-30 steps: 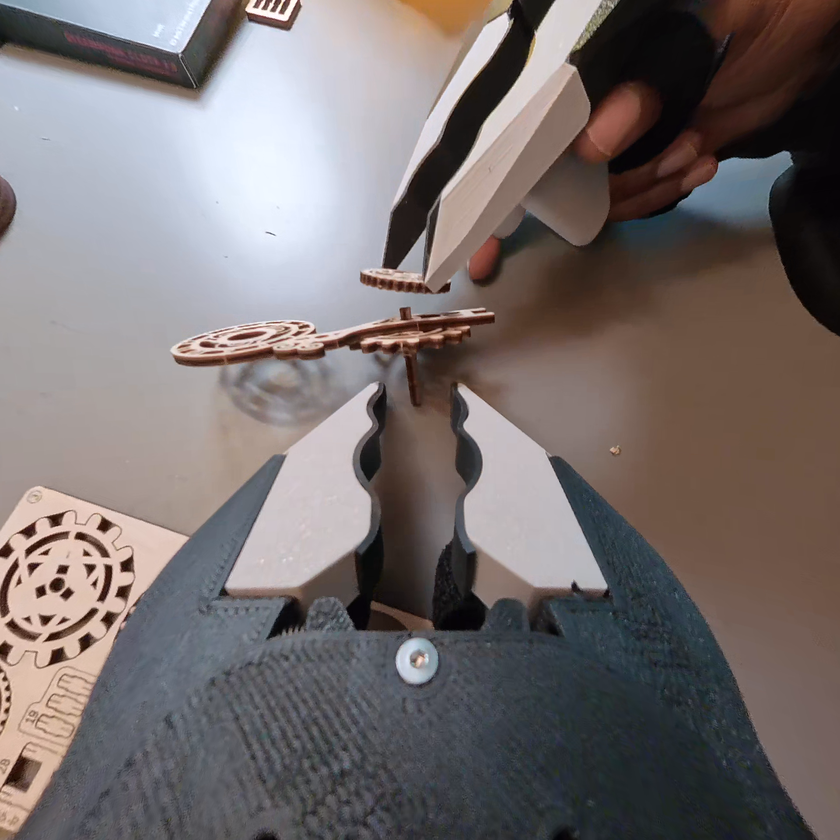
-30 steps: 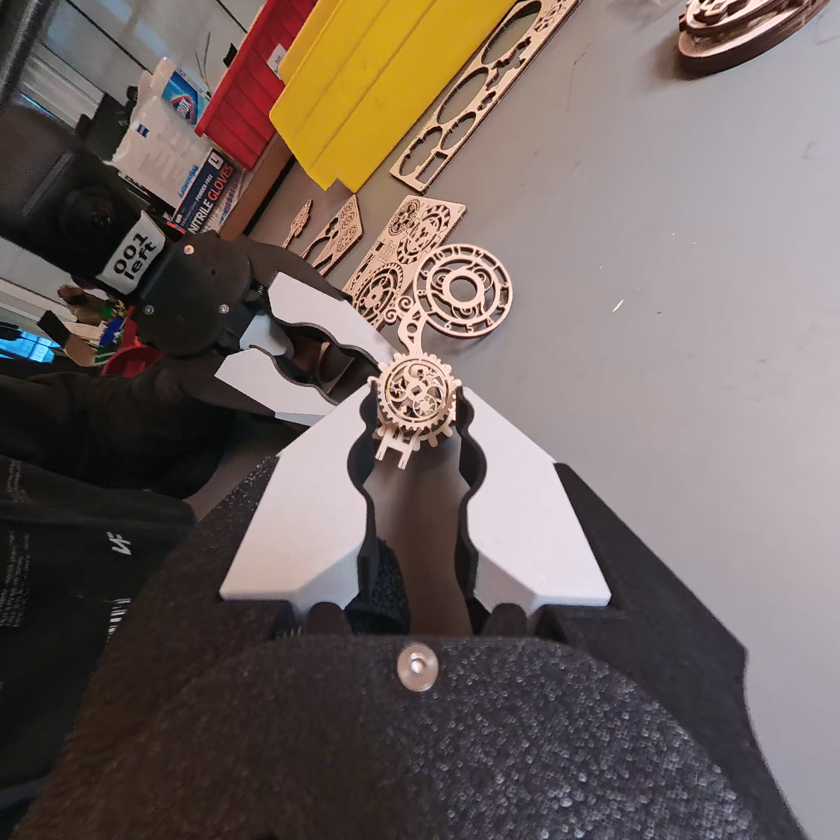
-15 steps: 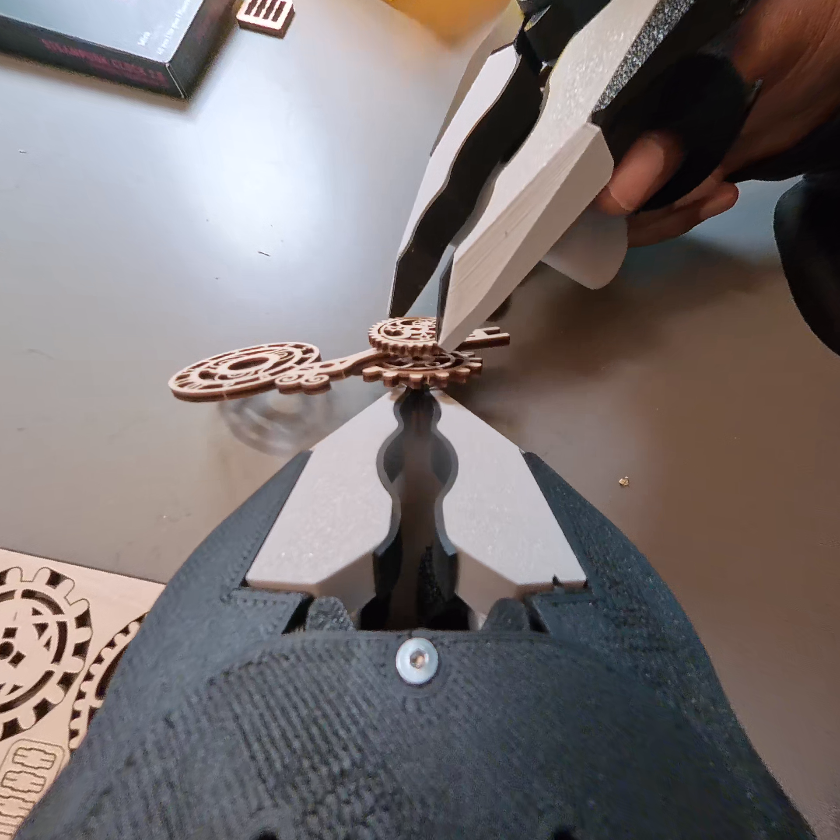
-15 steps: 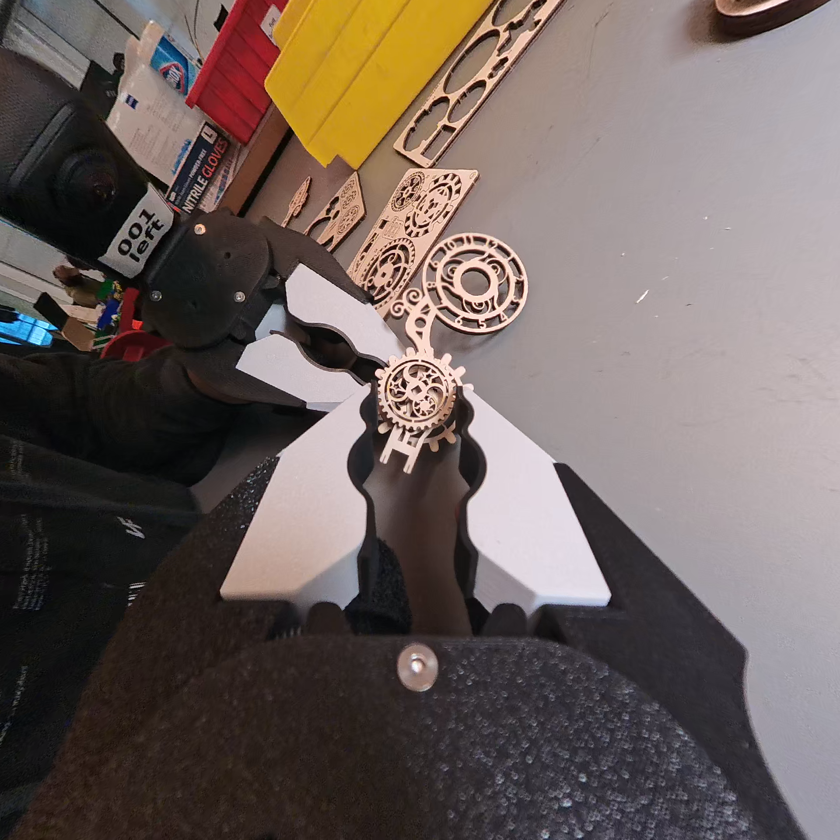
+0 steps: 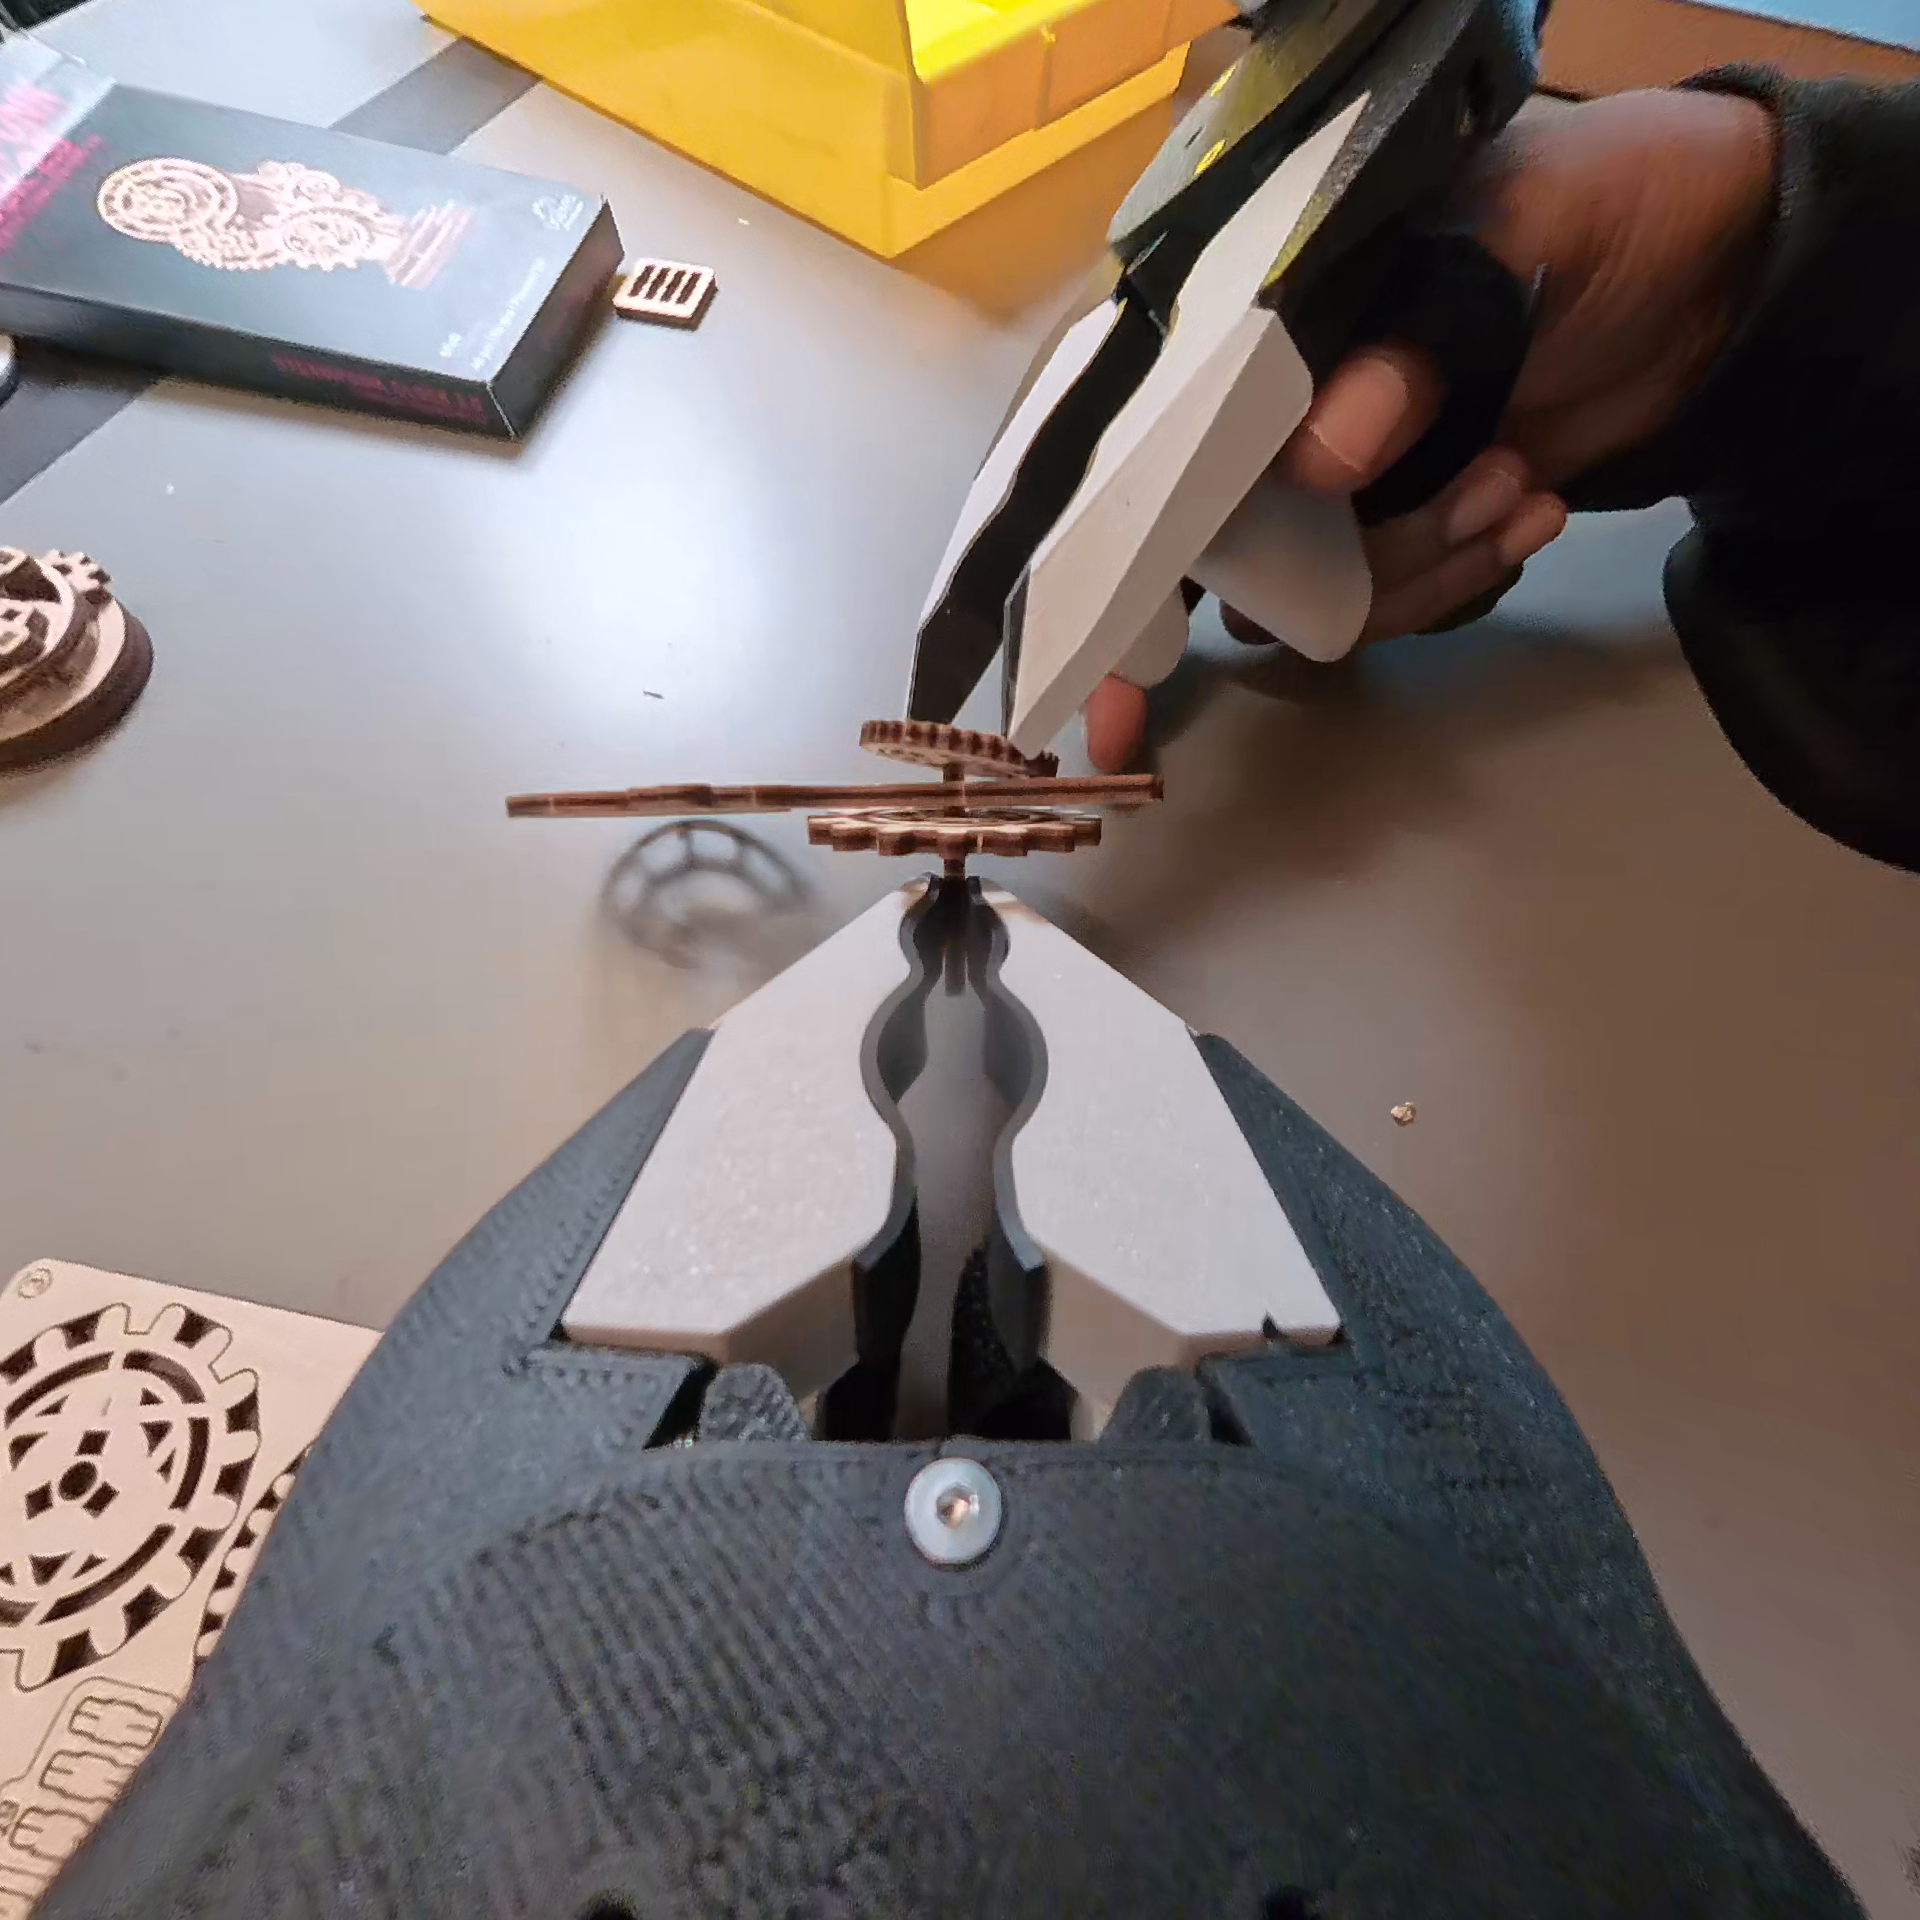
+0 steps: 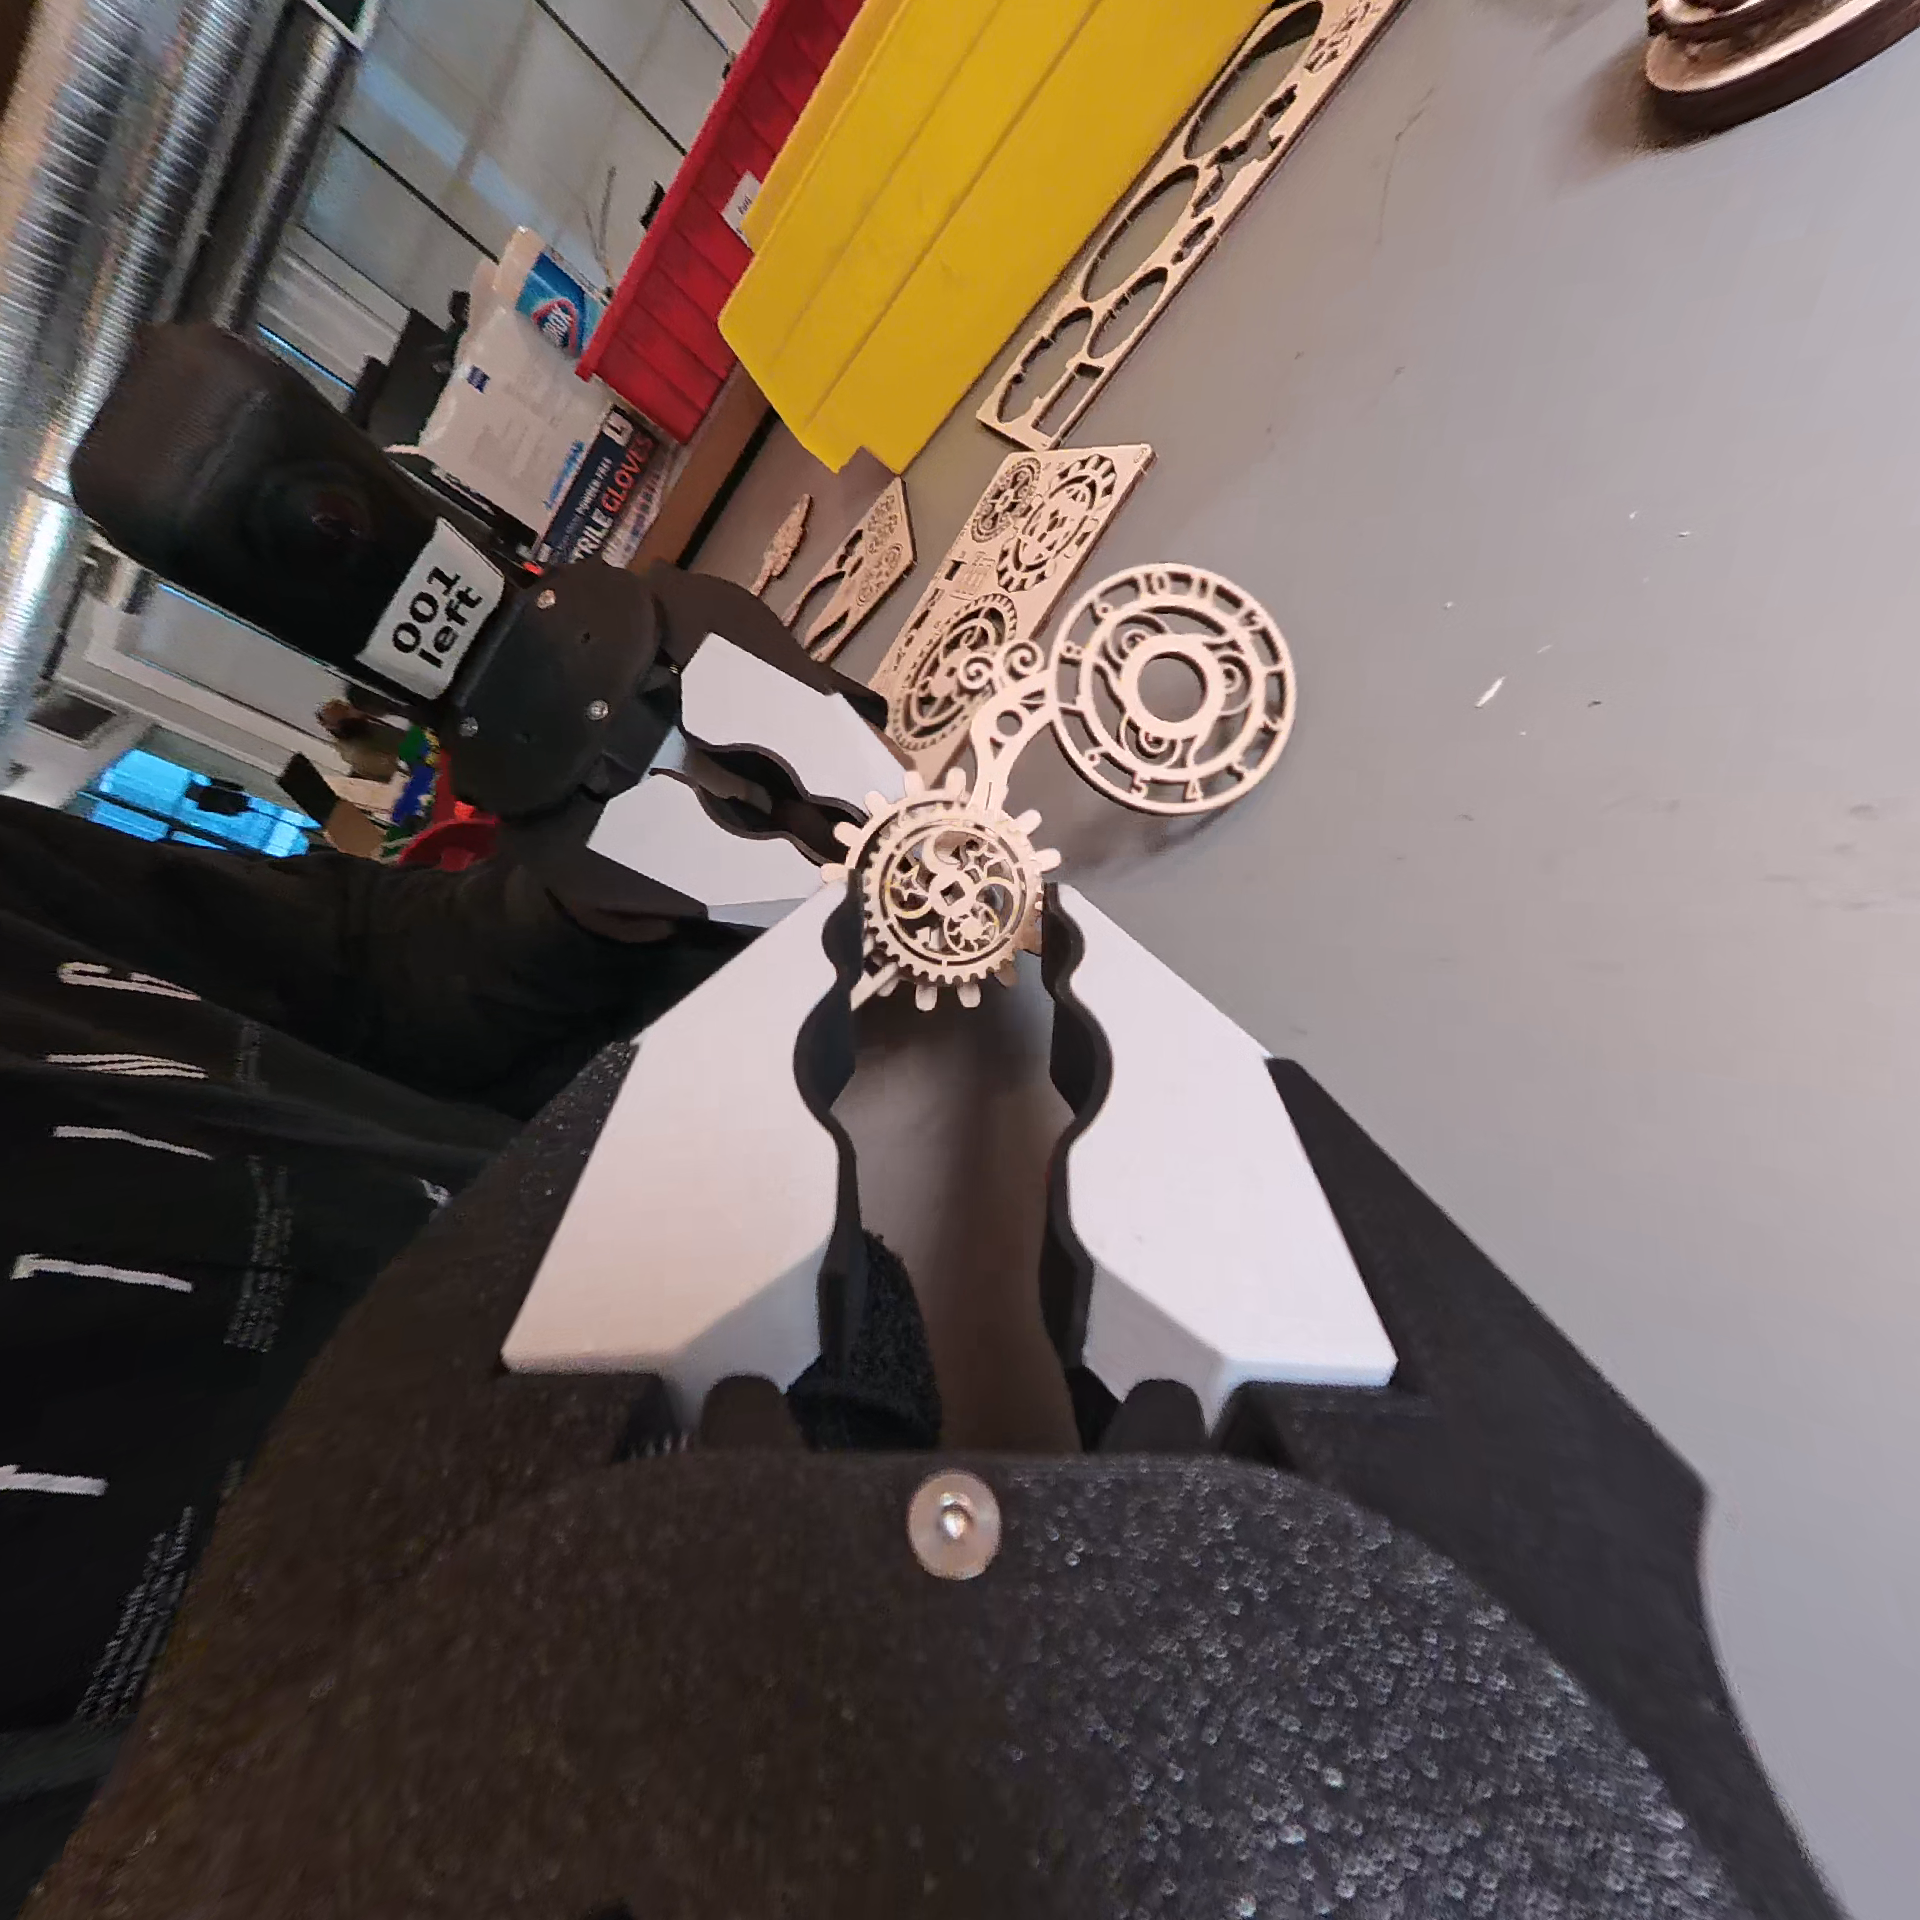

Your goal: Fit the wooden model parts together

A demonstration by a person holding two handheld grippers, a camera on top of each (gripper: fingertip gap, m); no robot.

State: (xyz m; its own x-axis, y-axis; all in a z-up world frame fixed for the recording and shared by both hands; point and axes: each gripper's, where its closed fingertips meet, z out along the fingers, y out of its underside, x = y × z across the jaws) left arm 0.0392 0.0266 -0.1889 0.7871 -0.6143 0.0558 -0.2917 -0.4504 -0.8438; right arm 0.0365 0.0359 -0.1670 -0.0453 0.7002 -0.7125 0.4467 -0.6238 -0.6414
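My left gripper (image 5: 948,904) is shut on a thin wooden axle (image 5: 950,935) that runs up through a large wooden gear (image 5: 954,831) and a flat wooden arm (image 5: 727,800) ending in a clock-face ring (image 6: 1174,691). The arm lies level and is lifted off the grey table (image 5: 364,623). My right gripper (image 6: 948,920) comes down from the upper right and is shut on a small wooden gear (image 6: 951,904). This small gear (image 5: 951,743) sits on top of the axle just above the arm. The right gripper also shows in the left wrist view (image 5: 977,727).
A black box (image 5: 301,281), a small slotted wooden piece (image 5: 665,286) and a yellow bin (image 5: 831,104) lie at the back. A round wooden assembly (image 5: 52,655) stands at the left. Wooden part sheets (image 5: 114,1475) (image 6: 1018,561) lie nearby. A red bin (image 6: 686,260) stands beyond. Only a small space, under 4 cm, lies between the two pairs of fingers. From either gripper's tips it is about 20 cm to the round wooden assembly (image 5: 52,655).
My left gripper was open under the hanging axle and has shut on it. The right gripper lowered the small gear onto the axle top. The assembly now sits level, seen edge-on.
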